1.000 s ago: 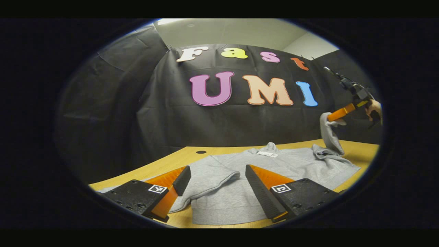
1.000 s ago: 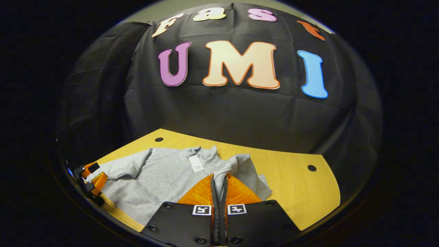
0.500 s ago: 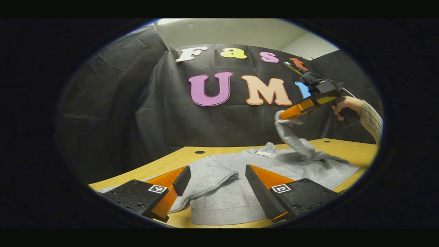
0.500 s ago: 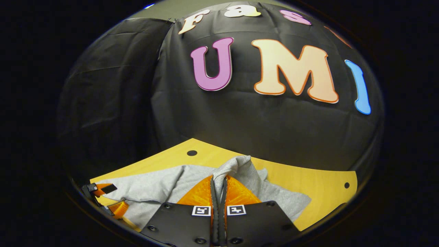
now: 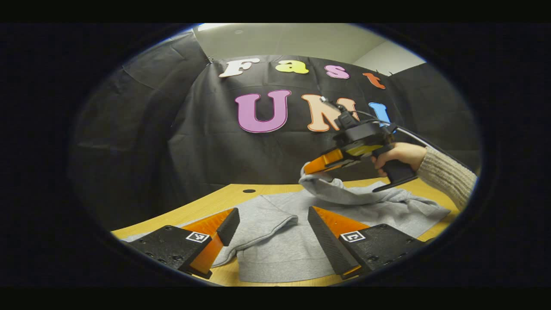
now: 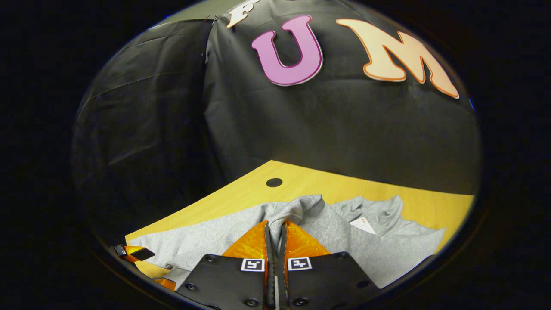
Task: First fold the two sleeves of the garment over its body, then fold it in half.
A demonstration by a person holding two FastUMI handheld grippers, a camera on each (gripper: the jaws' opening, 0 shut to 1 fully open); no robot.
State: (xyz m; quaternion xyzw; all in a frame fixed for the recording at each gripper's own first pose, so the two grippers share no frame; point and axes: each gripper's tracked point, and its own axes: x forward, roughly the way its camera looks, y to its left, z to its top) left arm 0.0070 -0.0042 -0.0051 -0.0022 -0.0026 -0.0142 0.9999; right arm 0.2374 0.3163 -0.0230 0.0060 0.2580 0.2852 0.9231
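Right gripper (image 6: pixel 275 232) had its jaws pressed together on a fold of grey cloth, and that was the right sleeve (image 6: pixel 297 206), pinched tight between the two orange fingers (image 6: pixel 252 241), bunched up at the tips! In the left gripper view the same gripper (image 5: pixel 311 168) showed farther off, held up off the table by a hand (image 5: pixel 398 156) in a knit cuff (image 5: pixel 445 176), the sleeve (image 5: pixel 331 189) trailing down from its tips and across onto the garment's body. Left gripper (image 5: pixel 271 226) sat low at the near edge, jaws spread wide, nothing between them but air, hovering just above the cloth. Between its fingers lay the left sleeve (image 5: pixel 267 215), flat, spread outward, not yet folded. The garment (image 5: pixel 292 249), a grey short-sleeved top, lay on the table (image 5: pixel 202 206) with its hem toward the left gripper and its collar toward the black wall (image 5: pixel 142 142). In the right gripper view the collar (image 6: pixel 383 213) sat to the right of the fingers, a white tag (image 6: pixel 363 224) lying just beside it, and the left gripper (image 6: pixel 135 255) peeked in at the lower left, at the garment's edge. A dark round hole (image 6: pixel 274 182) showed in the tabletop beyond the cloth. No containers here, only the garment on bare wood.
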